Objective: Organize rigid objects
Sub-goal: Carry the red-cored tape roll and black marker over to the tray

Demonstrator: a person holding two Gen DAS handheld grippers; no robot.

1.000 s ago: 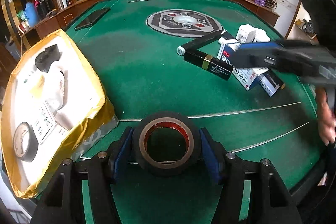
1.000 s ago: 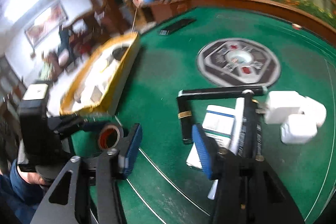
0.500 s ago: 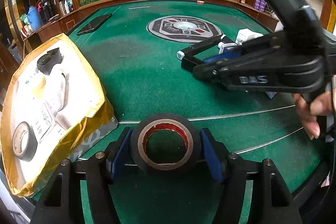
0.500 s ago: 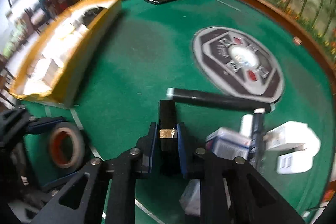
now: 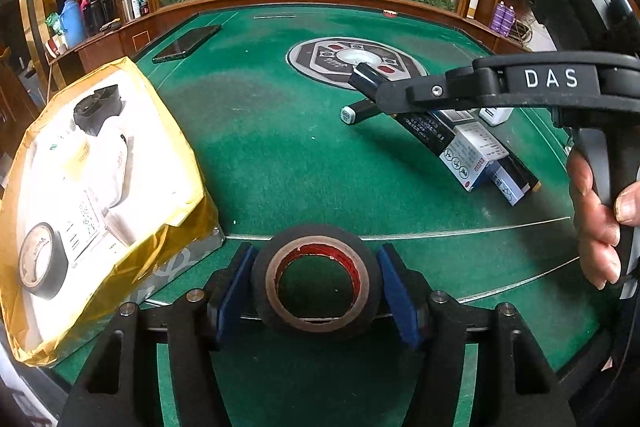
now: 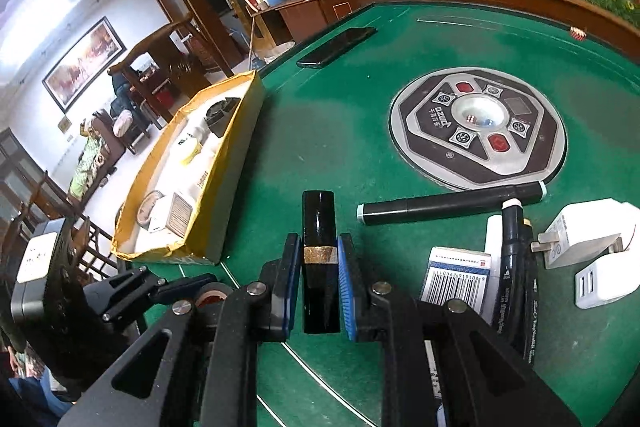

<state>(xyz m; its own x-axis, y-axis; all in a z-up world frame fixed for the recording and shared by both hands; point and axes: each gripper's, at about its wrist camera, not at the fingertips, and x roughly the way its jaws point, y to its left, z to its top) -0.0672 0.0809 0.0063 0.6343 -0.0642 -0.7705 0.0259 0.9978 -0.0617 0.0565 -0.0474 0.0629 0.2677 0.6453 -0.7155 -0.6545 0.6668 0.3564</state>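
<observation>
Left: shallow yellow-walled cardboard box (image 5: 176, 131) on the green felt desk (image 5: 280, 155), holding a black tape roll (image 5: 40, 261), white packets and a black lump that is hard to identify. Centre: left gripper (image 5: 316, 287), jaws clamped on a black tape roll with red-brown core (image 5: 316, 279). Right: right gripper (image 6: 319, 279), jaws closed on a glossy black rectangular tube with gold band (image 6: 319, 259), its lower end hidden; boxes beyond are partly covered.
</observation>
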